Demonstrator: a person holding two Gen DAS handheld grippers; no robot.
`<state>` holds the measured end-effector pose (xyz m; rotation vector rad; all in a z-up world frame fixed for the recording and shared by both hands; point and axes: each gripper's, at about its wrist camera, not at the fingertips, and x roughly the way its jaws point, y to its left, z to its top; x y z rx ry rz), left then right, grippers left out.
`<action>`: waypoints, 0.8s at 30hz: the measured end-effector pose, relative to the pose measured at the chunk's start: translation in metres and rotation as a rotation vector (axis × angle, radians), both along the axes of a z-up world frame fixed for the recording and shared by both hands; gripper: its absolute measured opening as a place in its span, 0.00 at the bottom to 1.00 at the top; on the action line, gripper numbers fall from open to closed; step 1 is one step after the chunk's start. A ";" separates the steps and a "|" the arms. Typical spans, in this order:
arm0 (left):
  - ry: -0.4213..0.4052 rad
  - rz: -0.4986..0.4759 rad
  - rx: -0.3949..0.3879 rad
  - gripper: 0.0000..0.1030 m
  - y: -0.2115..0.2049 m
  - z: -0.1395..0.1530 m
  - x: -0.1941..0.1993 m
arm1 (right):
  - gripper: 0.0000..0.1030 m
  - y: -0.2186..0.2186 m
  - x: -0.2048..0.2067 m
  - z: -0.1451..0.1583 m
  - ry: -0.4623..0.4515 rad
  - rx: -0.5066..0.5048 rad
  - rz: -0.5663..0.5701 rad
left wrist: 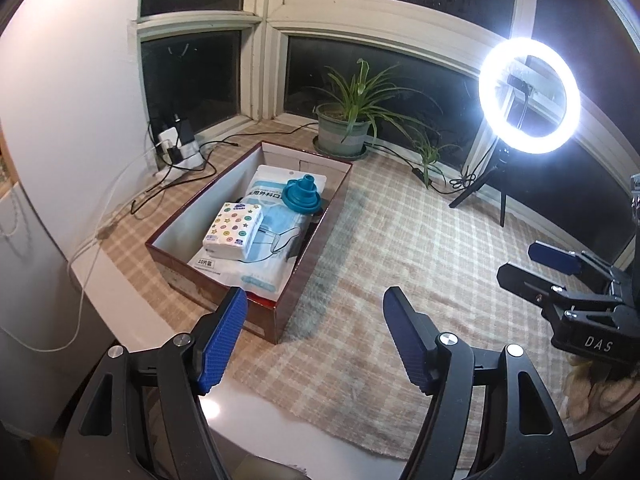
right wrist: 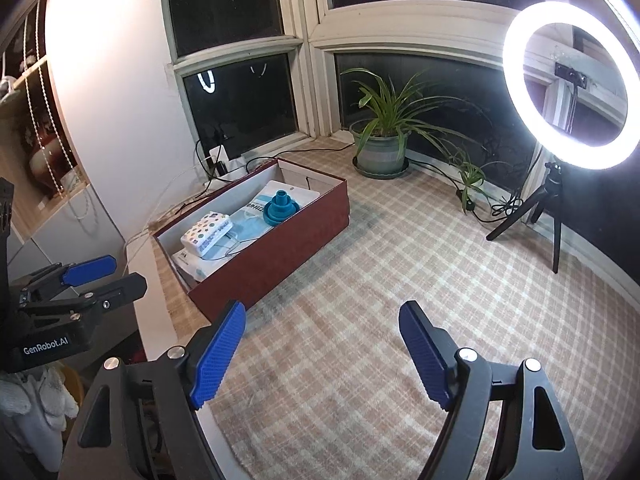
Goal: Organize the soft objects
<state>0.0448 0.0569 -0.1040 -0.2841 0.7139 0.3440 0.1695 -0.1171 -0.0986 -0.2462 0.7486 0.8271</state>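
Here both tools, left [left wrist: 314, 340] and right [right wrist: 322, 354], hover with jaws spread and nothing between them, while the tissue pack [left wrist: 233, 231], masks [left wrist: 276, 232] and teal funnel [left wrist: 303, 197] lie inside the box [left wrist: 316, 252] on the surface [left wrist: 420, 272].

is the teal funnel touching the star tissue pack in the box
Apart. The left wrist view shows blue masks between the teal funnel and the tissue pack.

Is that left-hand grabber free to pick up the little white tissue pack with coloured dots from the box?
Probably yes. The white tissue pack with coloured dots lies on top of the blue face masks in the lidless dark red cardboard box, nothing covering it. The left gripper hangs just before the box, jaws wide and empty.
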 end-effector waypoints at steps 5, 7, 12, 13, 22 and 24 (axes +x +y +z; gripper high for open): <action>-0.014 0.002 0.011 0.69 -0.004 0.005 -0.005 | 0.74 -0.008 -0.006 0.001 0.009 0.017 -0.007; -0.021 0.004 0.014 0.69 -0.005 0.007 -0.007 | 0.74 -0.010 -0.007 0.002 0.007 0.019 -0.009; -0.029 -0.004 0.014 0.69 -0.006 0.010 -0.007 | 0.74 -0.012 -0.009 0.005 -0.004 0.021 -0.016; -0.030 -0.006 0.014 0.69 -0.006 0.010 -0.007 | 0.74 -0.013 -0.009 0.006 -0.006 0.021 -0.016; -0.043 0.002 0.007 0.69 -0.005 0.011 -0.010 | 0.74 -0.015 -0.013 0.007 -0.016 0.010 -0.020; -0.039 0.003 0.005 0.69 -0.004 0.011 -0.009 | 0.74 -0.016 -0.014 0.007 -0.019 0.008 -0.021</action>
